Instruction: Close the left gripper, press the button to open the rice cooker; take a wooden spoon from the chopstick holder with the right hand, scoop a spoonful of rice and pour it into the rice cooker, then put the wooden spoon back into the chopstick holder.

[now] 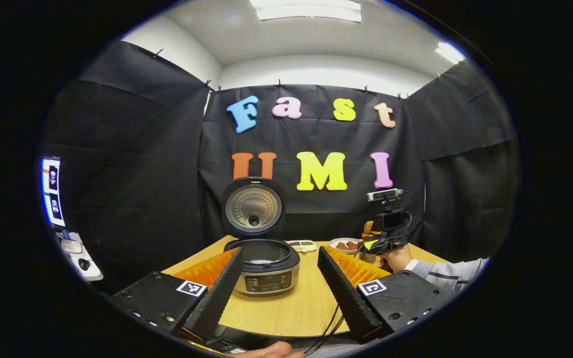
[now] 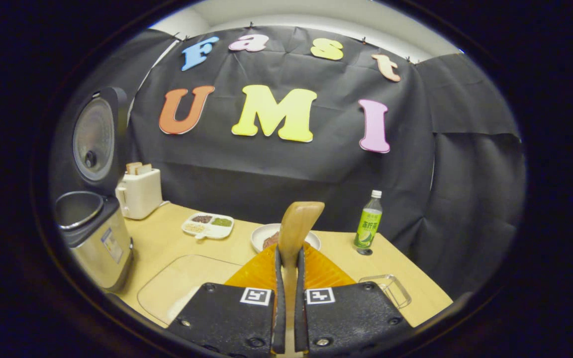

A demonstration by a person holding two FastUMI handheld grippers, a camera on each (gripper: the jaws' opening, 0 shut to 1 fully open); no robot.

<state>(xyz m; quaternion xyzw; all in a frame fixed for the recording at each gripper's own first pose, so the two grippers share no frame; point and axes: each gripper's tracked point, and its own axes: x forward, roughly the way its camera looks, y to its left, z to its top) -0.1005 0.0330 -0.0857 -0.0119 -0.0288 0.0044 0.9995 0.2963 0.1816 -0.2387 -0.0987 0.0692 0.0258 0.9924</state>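
Right tool [image 2: 286,278] first: its two dark fingers are drawn close together, pinching the handle of a wooden spoon [image 2: 299,223] between them. In the right gripper view the spoon stands nearly upright, its flat pale bowl rising above the fingertips. No rice can be seen on the bowl from this side. Wood like this looks light and stiff, smooth enough to swivel in a two-point pinch, so a hold low on the handle, as here, seems sensible; tipping it slowly should keep it from twisting.

Left tool [image 1: 279,278] hangs near the table's front edge with its fingers spread wide, holding nothing. Between them, farther in, sits the rice cooker [image 1: 265,271], its lid [image 1: 253,208] already swung upright and the metal inner pot open. My guess is the button step is finished.

On the wooden table [image 2: 157,238], just beyond the right tool, lie a clear flat board [image 2: 182,281] and a small clear container [image 2: 391,288] near the right edge. Farther back are a white plate [image 2: 266,233] with something brown on it, a divided tray [image 2: 208,224] of grains, and a green bottle [image 2: 368,223] by the back edge. A white toaster [image 2: 140,191] stands beside the cooker at the back left corner. I cannot make out a chopstick holder with certainty.
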